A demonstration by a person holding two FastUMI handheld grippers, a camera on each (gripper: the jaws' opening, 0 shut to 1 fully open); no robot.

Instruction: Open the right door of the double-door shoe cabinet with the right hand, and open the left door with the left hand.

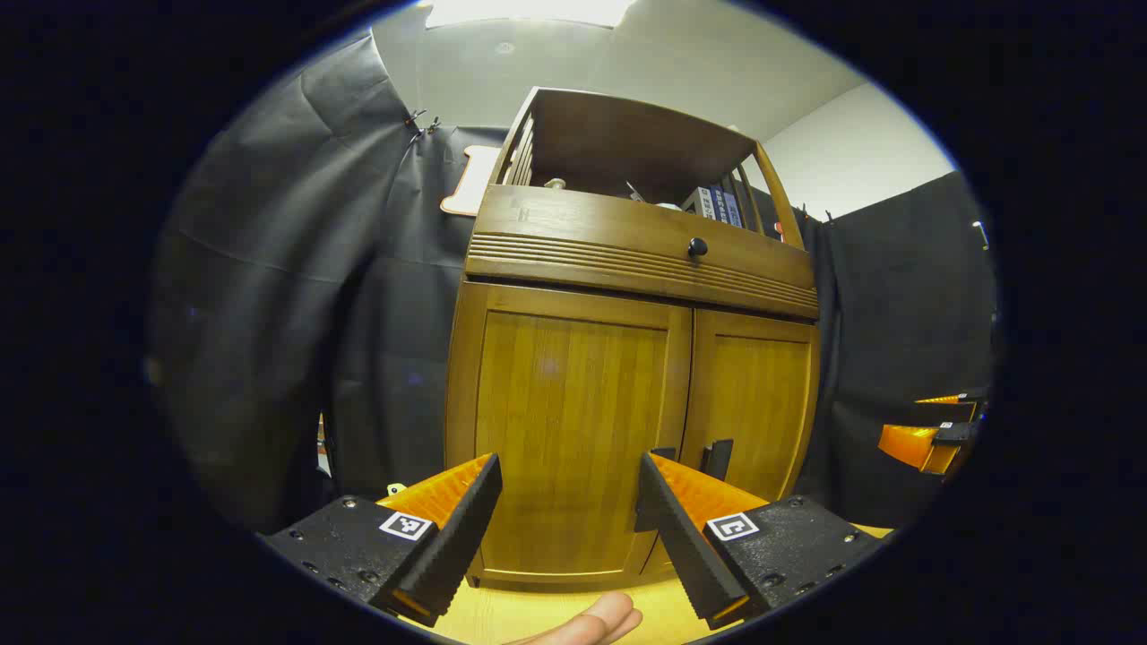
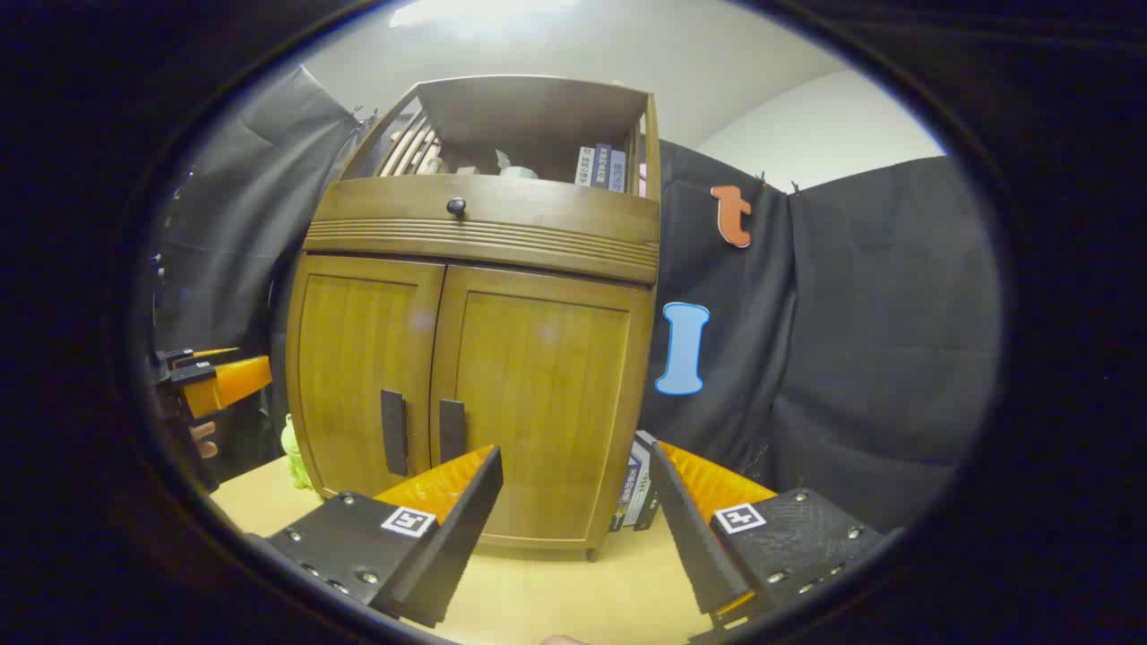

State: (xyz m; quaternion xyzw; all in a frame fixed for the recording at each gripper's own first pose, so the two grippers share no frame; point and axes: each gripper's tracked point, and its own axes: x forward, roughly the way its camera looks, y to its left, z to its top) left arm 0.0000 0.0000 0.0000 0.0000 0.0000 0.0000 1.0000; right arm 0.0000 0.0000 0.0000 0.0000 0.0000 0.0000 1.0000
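Presently, one double-door shoe cabinet (image 2: 475, 358), wooden, upright on the desk (image 2: 556, 591), both doors shut. Right door (image 2: 538, 403) with dark vertical handle (image 2: 451, 430) at its inner edge; left door (image 1: 573, 430) with matching handle (image 2: 392, 432) just beside it across the centre seam. Right hand-held gripper (image 2: 573, 497): fingers spread apart, holding nothing, short of the right door. Left hand-held gripper (image 1: 569, 502): fingers likewise apart and empty, facing the left door; that door's handle appears partly hidden behind one finger. Step in hand, by judgement: approach. Advice: centre the right jaws over the right handle only, clear of its neighbour, close squarely, then pull along the hinge arc.
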